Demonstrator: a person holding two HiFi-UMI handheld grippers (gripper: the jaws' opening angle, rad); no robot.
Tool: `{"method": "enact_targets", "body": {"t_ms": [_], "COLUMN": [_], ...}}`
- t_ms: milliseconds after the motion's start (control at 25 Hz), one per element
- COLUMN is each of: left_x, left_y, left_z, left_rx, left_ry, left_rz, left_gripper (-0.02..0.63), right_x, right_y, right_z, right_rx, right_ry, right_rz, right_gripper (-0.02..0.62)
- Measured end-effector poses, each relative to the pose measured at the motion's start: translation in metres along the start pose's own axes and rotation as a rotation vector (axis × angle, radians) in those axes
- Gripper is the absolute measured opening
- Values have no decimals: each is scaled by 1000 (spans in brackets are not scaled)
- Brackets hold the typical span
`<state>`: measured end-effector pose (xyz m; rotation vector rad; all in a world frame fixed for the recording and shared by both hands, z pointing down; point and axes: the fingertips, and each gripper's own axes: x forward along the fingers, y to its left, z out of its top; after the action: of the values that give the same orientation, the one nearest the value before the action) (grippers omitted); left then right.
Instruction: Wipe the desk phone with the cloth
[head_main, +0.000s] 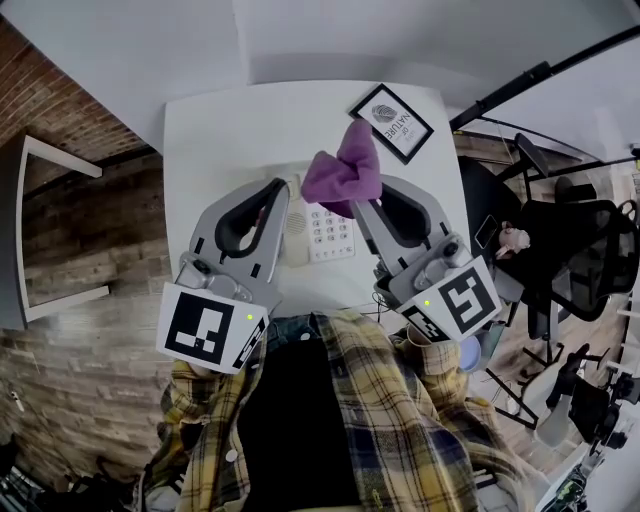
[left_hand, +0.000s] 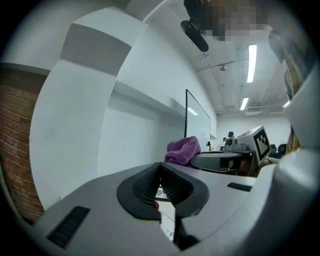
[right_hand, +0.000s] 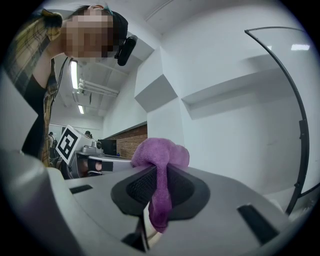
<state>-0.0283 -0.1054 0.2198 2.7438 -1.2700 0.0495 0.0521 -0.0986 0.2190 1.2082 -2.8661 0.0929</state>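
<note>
**Purple cloth hanging over the desk phone**

A white desk (head_main: 220, 130) is standing against a pale wall, with brick wall and wood flooring showing off to its left. A person in a yellow plaid shirt (head_main: 400, 420) is leaning over its near edge with a gripper in each hand, both pointing level across the top.

The left gripper (head_main: 277, 188) is sitting with its jaws pressed fully together and nothing between them. Its tips are hovering over the left side of the desk phone (head_main: 325, 232). The right gripper (head_main: 358, 205) is clamping its jaws onto the purple cloth (head_main: 345, 170), pinching a fold so that most of the fabric is bunching up above the tips while a short tail is dangling below them.

The phone, white with a grey keypad, is lying flat on the desk between the two grippers, near the front edge. The cloth is hanging above the phone's far end; whether it is touching the phone, I cannot tell. A small black-framed print (head_main: 391, 122) is lying tilted at the desk's far right corner, just beyond the cloth.
</note>
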Motion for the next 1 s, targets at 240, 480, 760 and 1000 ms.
{"method": "enact_targets", "body": {"t_ms": [240,480,760,1000], "left_x": [-2,-2,-3,-1], "left_y": [-2,-4,-2,-3], "left_z": [0,-4,-3,-2], "left_rx": [2,-3,-6,-6], "left_ry": [-2,8,4,3], "left_rz": [-3,-11,-13,-21], "left_gripper": [15,15,15,15], "right_x": [-3,-4,-3,-3], "right_y": [2,1,4,4], "right_z": [0,-2,-4,-6], "right_rx": [6,16,14,2], "right_ry": [-3,-2,13,29], "right_rz": [-12,-19,-19,-17], "right_gripper": [59,59,58,60]}}
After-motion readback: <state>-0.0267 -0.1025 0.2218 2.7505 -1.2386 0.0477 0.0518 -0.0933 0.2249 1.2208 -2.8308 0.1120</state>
